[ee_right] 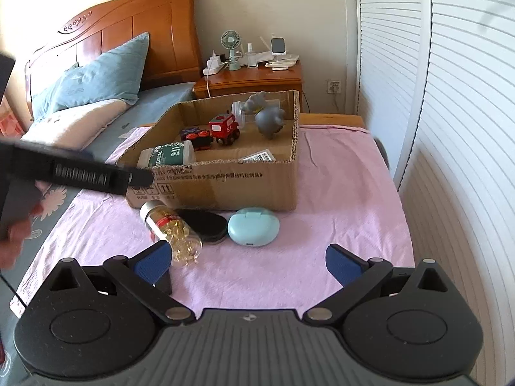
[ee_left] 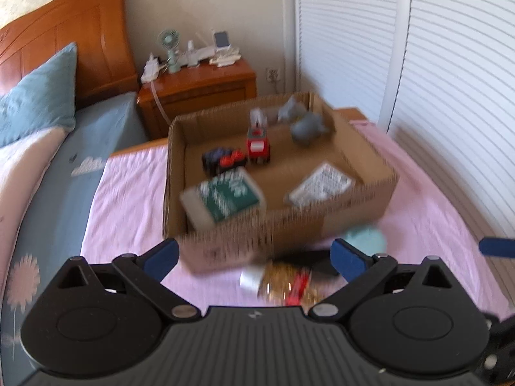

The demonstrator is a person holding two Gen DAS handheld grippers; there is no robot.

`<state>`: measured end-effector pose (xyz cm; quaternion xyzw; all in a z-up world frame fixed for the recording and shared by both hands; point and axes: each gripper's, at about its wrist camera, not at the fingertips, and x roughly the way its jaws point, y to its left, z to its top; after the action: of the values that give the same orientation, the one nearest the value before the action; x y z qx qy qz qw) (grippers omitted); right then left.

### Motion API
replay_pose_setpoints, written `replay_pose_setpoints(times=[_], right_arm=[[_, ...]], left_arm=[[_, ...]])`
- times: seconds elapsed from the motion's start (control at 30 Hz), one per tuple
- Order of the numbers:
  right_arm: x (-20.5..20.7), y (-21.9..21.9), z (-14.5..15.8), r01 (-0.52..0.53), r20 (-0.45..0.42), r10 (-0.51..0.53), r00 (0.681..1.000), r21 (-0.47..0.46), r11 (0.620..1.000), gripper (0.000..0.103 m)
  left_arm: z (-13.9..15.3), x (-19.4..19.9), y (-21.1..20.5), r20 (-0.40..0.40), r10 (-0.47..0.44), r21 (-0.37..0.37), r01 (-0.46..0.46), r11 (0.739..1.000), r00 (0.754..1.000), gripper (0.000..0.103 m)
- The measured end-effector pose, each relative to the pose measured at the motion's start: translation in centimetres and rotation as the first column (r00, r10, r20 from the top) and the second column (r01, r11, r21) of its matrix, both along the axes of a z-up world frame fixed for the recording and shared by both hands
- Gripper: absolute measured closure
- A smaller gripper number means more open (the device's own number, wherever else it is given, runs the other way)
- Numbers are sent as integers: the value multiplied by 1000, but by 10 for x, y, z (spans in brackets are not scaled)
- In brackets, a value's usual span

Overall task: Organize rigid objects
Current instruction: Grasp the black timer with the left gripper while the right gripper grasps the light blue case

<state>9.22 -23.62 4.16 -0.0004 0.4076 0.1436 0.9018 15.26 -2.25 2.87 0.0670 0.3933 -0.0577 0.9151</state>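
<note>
In the left wrist view, the left gripper [ee_left: 254,254] hangs with its jaws spread wide and nothing between them, just in front of the cardboard box [ee_left: 289,225], which sits on the pink cloth [ee_left: 128,199] as the collecting place. Inside the box lie a green-labelled bottle [ee_left: 225,197], a red toy car [ee_left: 257,146] and grey figures [ee_left: 305,122], apparently already sorted. A pill bottle [ee_left: 283,284] lies blurred in front of the box, below the open jaws, so it seems the likely next pick. In the right wrist view, the right gripper [ee_right: 248,262] is also wide open and empty, short of the box [ee_right: 225,186]. In front of the box the pill bottle [ee_right: 173,231] lies on its side, with a black case [ee_right: 206,225] and a light blue case [ee_right: 252,226] beside it, all still outside the box.
</note>
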Motion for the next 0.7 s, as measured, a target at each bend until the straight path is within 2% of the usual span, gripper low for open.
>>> replay_pose_setpoints(times=[0.3, 0.47, 0.7], right_arm=[[-2, -17, -23, 50, -47, -49, 998, 9, 999, 0], [-1, -17, -36, 48, -72, -49, 996, -11, 999, 0], [5, -19, -44, 51, -100, -51, 994, -3, 999, 0]], left_arm=[[-48, -24, -15, -28, 66, 30, -65, 997, 997, 3], [-76, -24, -21, -85, 78, 6, -77, 997, 993, 3], [-93, -26, -18, -101, 94, 8, -94, 996, 990, 2]])
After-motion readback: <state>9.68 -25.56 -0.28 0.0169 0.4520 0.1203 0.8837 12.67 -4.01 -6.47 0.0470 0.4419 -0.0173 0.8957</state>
